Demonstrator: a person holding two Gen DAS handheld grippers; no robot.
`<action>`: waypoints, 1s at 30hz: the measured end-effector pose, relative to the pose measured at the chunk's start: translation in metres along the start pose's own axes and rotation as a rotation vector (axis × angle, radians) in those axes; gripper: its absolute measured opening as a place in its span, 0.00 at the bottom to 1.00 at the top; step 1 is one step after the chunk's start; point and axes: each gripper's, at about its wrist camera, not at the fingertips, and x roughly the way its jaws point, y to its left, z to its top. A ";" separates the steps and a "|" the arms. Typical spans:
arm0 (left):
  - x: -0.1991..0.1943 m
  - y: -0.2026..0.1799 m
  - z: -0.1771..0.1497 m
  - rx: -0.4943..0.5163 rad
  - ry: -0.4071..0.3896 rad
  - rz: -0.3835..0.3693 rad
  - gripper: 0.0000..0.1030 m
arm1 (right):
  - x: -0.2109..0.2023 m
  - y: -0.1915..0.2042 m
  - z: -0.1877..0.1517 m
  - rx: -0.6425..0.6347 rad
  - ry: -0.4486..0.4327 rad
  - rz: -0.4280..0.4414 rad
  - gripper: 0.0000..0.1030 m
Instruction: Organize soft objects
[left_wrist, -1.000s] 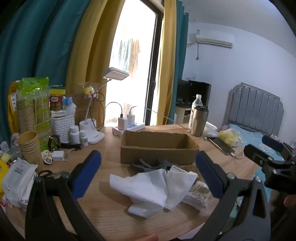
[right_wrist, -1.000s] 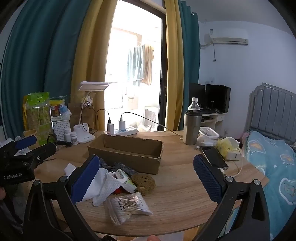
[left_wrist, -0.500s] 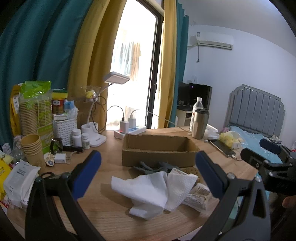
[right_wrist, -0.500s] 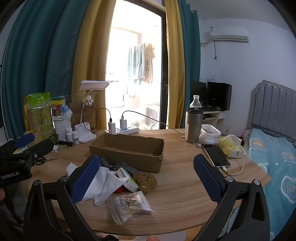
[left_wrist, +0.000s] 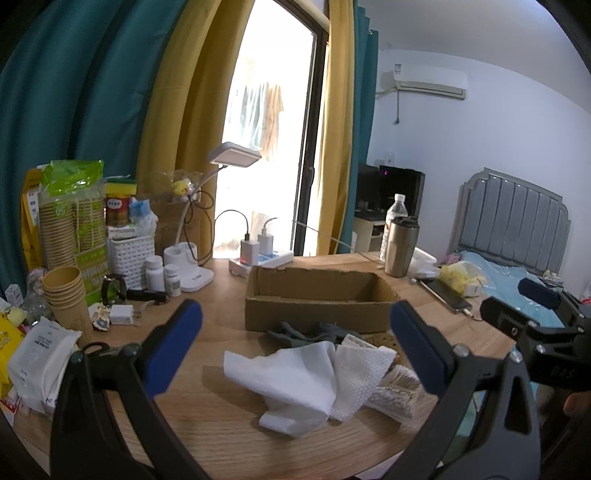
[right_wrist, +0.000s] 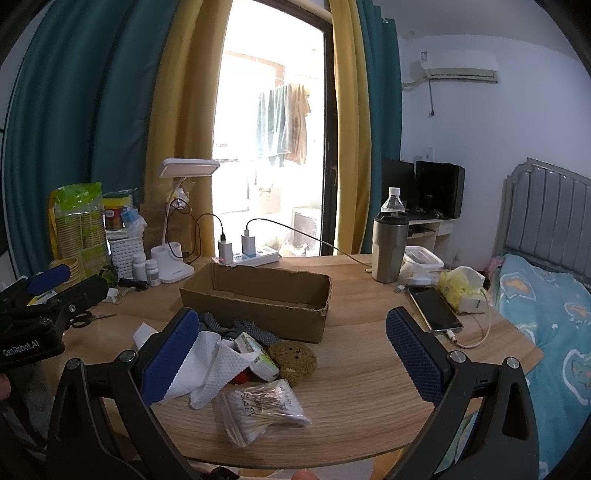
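Note:
A pile of soft things lies on the round wooden table (left_wrist: 207, 435) in front of an open cardboard box (left_wrist: 317, 297) (right_wrist: 258, 295). A white cloth (left_wrist: 306, 376) (right_wrist: 210, 369) lies on top, with grey gloves (left_wrist: 306, 330) (right_wrist: 240, 328) behind it. A brown sponge (right_wrist: 293, 360), a tissue packet (right_wrist: 258, 354) and a bag of cotton swabs (right_wrist: 262, 408) (left_wrist: 395, 391) lie beside it. My left gripper (left_wrist: 295, 350) is open and empty above the cloth. My right gripper (right_wrist: 291, 354) is open and empty above the pile.
At the table's left stand paper cups (left_wrist: 66, 299), a white basket (left_wrist: 129, 254), pill bottles (left_wrist: 162, 275), a desk lamp (left_wrist: 195, 258) and a wipes pack (left_wrist: 40, 354). A power strip (left_wrist: 262, 258), steel tumbler (right_wrist: 388, 247), phone (right_wrist: 434, 308) and yellow bag (right_wrist: 461, 284) sit behind and right. A bed (right_wrist: 546, 314) is right.
Both grippers have drawn back and risen slightly, so the table looks a little farther. Both stay open and empty. The objects have not moved.

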 end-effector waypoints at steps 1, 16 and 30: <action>0.000 0.000 0.000 0.000 0.000 0.000 1.00 | 0.000 0.000 0.000 0.000 0.000 0.000 1.00; -0.002 0.003 0.001 -0.001 0.006 -0.002 1.00 | 0.000 0.000 -0.001 -0.001 0.003 0.001 1.00; -0.002 0.003 0.001 -0.001 0.007 -0.002 1.00 | 0.000 0.001 -0.002 -0.004 0.006 0.001 1.00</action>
